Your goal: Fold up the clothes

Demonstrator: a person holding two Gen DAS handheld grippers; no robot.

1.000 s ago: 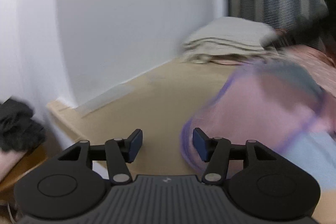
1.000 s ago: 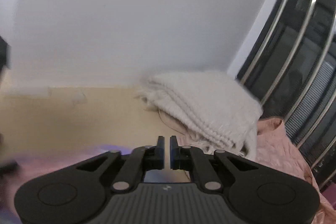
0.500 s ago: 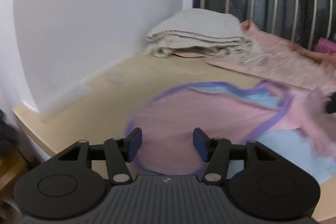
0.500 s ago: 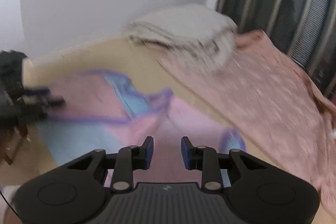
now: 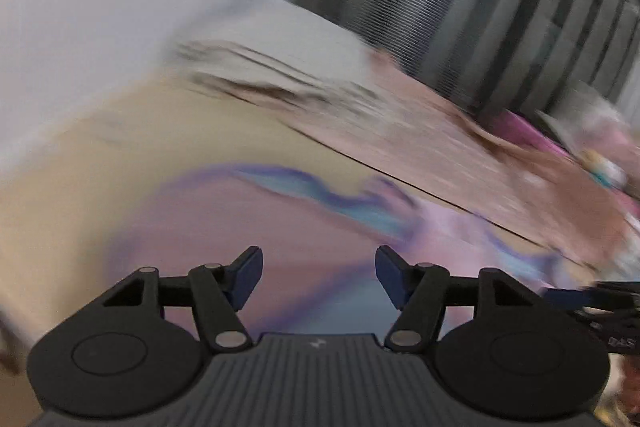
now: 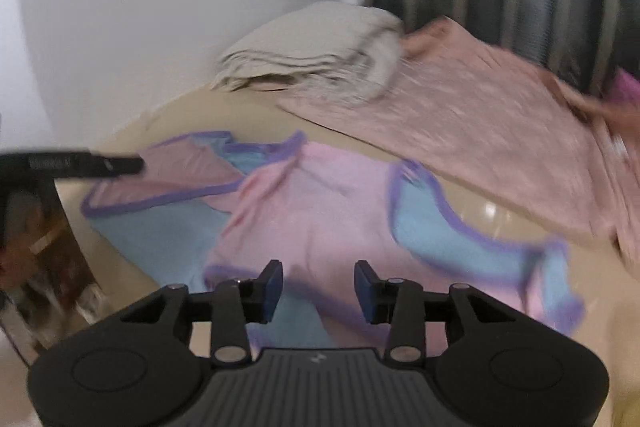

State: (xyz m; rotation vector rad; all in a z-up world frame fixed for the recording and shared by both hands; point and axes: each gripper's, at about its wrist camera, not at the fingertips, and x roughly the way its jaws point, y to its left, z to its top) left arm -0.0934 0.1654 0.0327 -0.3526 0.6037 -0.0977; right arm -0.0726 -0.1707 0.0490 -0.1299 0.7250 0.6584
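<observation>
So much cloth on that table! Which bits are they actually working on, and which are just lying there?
In the job:
pink and blue garment, spread out unfolded
left gripper, open above it
right gripper, open above it

Just lying about:
folded cream blanket by the wall
dusty pink cloth beside it

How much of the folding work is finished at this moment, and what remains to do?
Done: a beige folded pile sits by the wall. In hand: nothing; the left gripper and right gripper are both open above the pink and blue garment, which lies crumpled and unfolded on the table. Left: folding this garment, and probably the salmon pink cloth spread flat behind it.
</observation>
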